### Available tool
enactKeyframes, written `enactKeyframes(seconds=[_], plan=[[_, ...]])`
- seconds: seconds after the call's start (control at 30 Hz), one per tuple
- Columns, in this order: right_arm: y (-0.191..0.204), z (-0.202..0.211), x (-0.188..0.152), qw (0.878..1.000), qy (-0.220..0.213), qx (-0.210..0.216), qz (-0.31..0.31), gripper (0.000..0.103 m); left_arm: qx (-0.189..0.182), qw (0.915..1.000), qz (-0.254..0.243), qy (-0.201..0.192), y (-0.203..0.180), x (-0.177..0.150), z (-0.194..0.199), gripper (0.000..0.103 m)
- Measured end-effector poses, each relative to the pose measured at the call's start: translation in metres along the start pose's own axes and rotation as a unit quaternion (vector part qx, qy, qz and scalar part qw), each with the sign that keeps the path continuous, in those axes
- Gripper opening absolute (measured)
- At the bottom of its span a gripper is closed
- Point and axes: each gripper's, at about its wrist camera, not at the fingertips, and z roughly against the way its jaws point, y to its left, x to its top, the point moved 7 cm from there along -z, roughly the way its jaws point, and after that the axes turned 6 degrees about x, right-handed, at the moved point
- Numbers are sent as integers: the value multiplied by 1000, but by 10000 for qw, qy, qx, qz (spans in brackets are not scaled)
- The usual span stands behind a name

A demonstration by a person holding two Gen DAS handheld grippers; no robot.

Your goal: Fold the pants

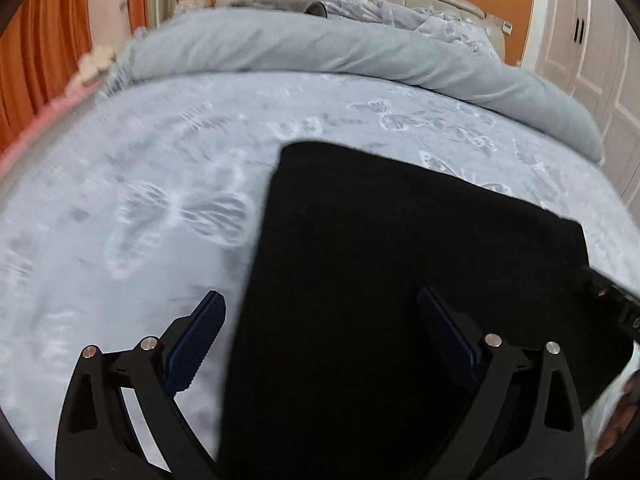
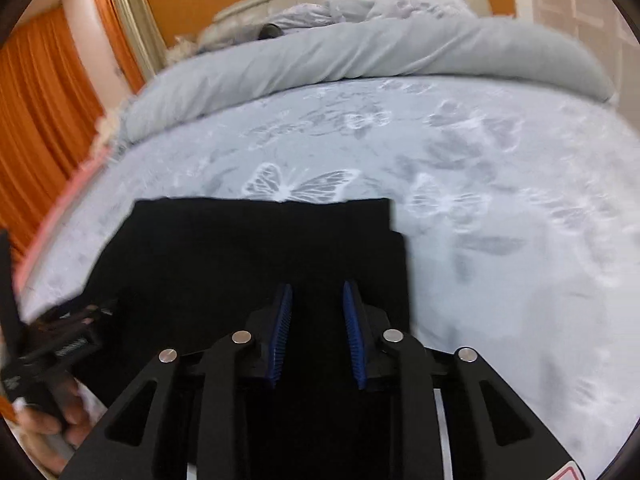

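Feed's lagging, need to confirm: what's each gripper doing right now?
Left gripper: jaws wide open, straddling the pants edge, holding nothing.
Right gripper: jaws narrowly open over the pants, gripping nothing.

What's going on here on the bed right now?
A person is folding black pants on a bed covered with a pale blue butterfly-print sheet, with a handheld gripper in each hand. The pants lie flat as a dark rectangular shape. The left gripper stands wide open over the pants' left edge, one finger above the sheet and one above the fabric, gripping nothing. The right gripper hangs over the pants with a narrow gap between its blue pads; no fabric shows between them. A rolled duvet lies beyond.
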Motion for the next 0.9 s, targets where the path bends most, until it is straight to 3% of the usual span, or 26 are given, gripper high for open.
enactKeyframes(seconds=[0.07, 0.13, 0.3, 0.53, 0.7, 0.9], plan=[[-2, 24, -5, 9998, -7, -153, -107, 30, 144, 9995, -216, -170, 2, -1, 32, 93], [-5, 61, -15, 9993, -106, -22, -356, 33, 147, 9990, -321, -285, 6, -4, 60, 93], [-2, 130, -43, 9978, -410, 94, -504, 58, 113, 9975, -542, -444, 14, -27, 134, 94], [17, 210, -96, 9960, -743, 130, -474, 77, 145, 9974, -586, -402, 33, -87, 207, 96], [25, 232, -140, 9965, -698, -14, -449, 81, 247, 9971, -592, -401, 42, -134, 237, 98], [36, 223, -176, 9980, -371, -69, -501, 83, 113, 9982, -486, -343, 46, -170, 241, 98]])
